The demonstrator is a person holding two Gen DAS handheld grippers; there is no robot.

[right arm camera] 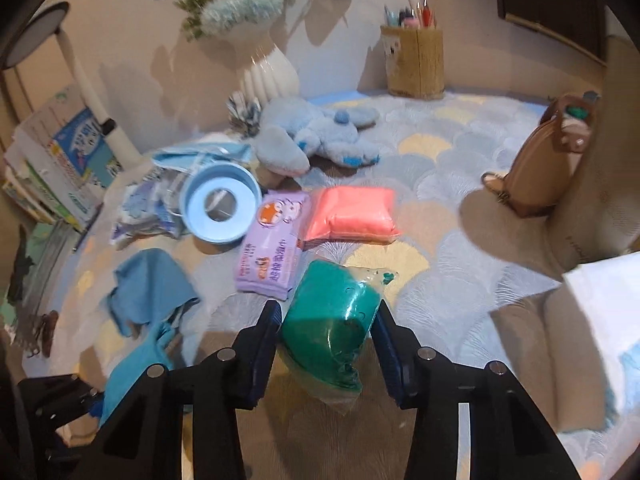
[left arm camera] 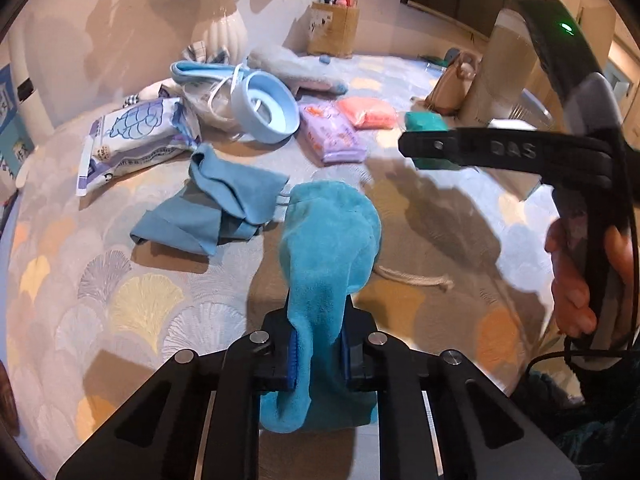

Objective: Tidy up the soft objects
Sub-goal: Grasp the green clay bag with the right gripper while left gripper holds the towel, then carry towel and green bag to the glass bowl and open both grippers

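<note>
My left gripper (left arm camera: pixel 318 354) is shut on a turquoise fleece cloth (left arm camera: pixel 328 248) and holds it above the patterned tablecloth (left arm camera: pixel 132 300). The cloth also shows at the lower left of the right wrist view (right arm camera: pixel 136 360). My right gripper (right arm camera: pixel 328 340) is shut on a green soft pack in clear wrap (right arm camera: pixel 332 320), lifted over the table. In the left wrist view the right gripper (left arm camera: pixel 404 146) shows at the right with the green pack (left arm camera: pixel 426 124) behind its finger. A crumpled blue cloth (left arm camera: pixel 212 208) lies on the table, also in the right wrist view (right arm camera: pixel 148 288).
A purple wipes pack (right arm camera: pixel 272 248), a pink soft pack (right arm camera: pixel 352 212), a blue round ring (right arm camera: pixel 220 204), a printed bag (left arm camera: pixel 136 140) and a plush toy (right arm camera: pixel 316 136) lie further back. A white vase (right arm camera: pixel 272 76), pen holder (right arm camera: pixel 416 60) and tan bag (right arm camera: pixel 544 172) stand behind.
</note>
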